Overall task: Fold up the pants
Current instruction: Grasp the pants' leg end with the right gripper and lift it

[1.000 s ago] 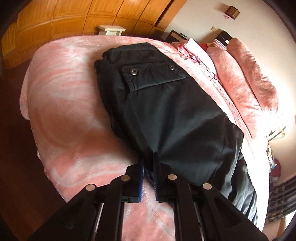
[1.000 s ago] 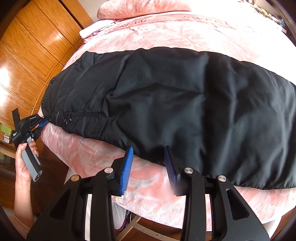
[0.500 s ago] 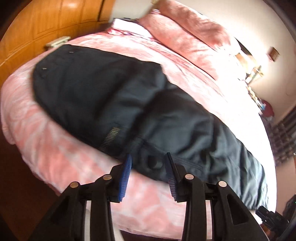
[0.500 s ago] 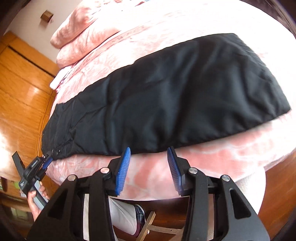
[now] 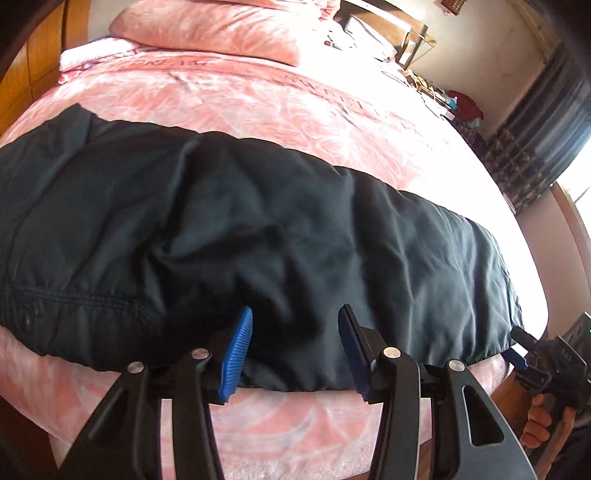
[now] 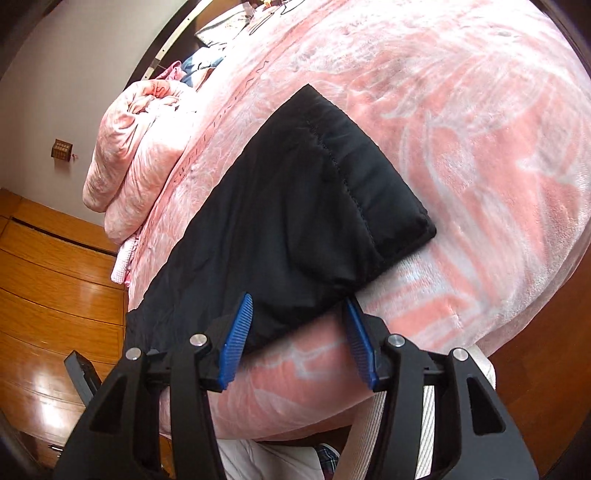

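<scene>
Black pants (image 5: 258, 236) lie flat along the front edge of a pink bed (image 5: 295, 96), folded lengthwise. My left gripper (image 5: 295, 350) is open, its blue pads either side of the pants' near edge at mid length. My right gripper (image 6: 295, 336) is open at the hem end of the pants (image 6: 303, 221), its pads astride the near corner of the cuff. The right gripper also shows in the left wrist view (image 5: 546, 365) at the hem, held by a hand.
Pink pillows (image 5: 207, 26) lie at the head of the bed. A wooden wardrobe (image 6: 48, 277) stands left of the bed. A cluttered bedside area (image 5: 454, 99) and a curtain (image 5: 535, 129) are on the far side. Wooden floor (image 6: 535, 369) lies below the bed edge.
My left gripper has let go of the waistband, opened and moved right to the pants' middle. My right gripper has moved right along the near edge to the hem end.
</scene>
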Motion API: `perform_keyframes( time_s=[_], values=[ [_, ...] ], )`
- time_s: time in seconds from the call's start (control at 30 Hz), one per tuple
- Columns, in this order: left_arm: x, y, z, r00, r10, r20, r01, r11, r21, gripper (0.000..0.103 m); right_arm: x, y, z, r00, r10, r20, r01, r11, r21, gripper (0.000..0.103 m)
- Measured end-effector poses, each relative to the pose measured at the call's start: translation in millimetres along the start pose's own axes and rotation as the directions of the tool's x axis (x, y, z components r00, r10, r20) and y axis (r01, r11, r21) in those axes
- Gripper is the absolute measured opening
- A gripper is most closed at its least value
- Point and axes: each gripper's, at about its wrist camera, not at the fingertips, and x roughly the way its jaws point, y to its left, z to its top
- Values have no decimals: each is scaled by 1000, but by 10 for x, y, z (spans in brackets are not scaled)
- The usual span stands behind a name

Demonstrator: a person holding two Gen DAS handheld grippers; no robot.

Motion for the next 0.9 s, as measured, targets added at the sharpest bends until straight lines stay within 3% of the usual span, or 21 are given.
perform_keyframes(
  time_s=[0.2, 0.23, 0.27, 0.37, 0.47, 0.57, 0.63, 0.7, 0.77, 0.83, 0.9],
  values=[
    [120, -52, -17, 1000, 9, -16, -8, 1000, 15, 53, 112, -46, 96, 999, 18, 33, -18, 1000, 14, 54],
    [113, -37, -20, 1000, 2, -18, -2, 1000, 13, 53, 136, -39, 105, 999, 27, 40, -28, 999, 23, 47],
    [106, -21, -18, 1000, -3, -21, 3, 1000, 14, 53, 135, -27, 118, 998, 34, 55, -35, 999, 24, 25],
    [92, 0, -28, 1000, -3, -24, 4, 1000, 17, 53, 59, 134, 158, 990, 105, 94, -99, 993, -59, 8],
    [86, 34, -28, 1000, 5, -21, -5, 1000, 13, 53, -26, 339, 249, 978, 172, 119, -158, 981, -113, 5],
    [57, -50, -2, 1000, 22, -4, -22, 999, 30, 53, -158, 597, 375, 976, 158, 148, -130, 974, -186, 4],
    [-68, -135, 22, 999, 17, 49, -20, 998, 54, 56, -344, 772, 440, 968, 177, 180, -129, 960, -250, 4],
    [-188, -226, 62, 994, 19, 103, -27, 997, 76, 66, -517, 896, 483, 961, 155, 228, -78, 946, -313, 3],
    [-176, -274, 87, 995, 21, 101, -30, 996, 88, 78, -582, 871, 545, 960, 86, 267, 6, 944, -329, 3],
    [10, -264, 65, 999, 26, 32, -29, 996, 90, 78, -443, 615, 652, 968, -38, 250, 101, 965, -244, 3],
    [220, -206, -4, 998, 41, -38, -38, 996, 79, 74, -165, 227, 696, 974, -145, 173, 170, 976, -137, 4]
  ],
)
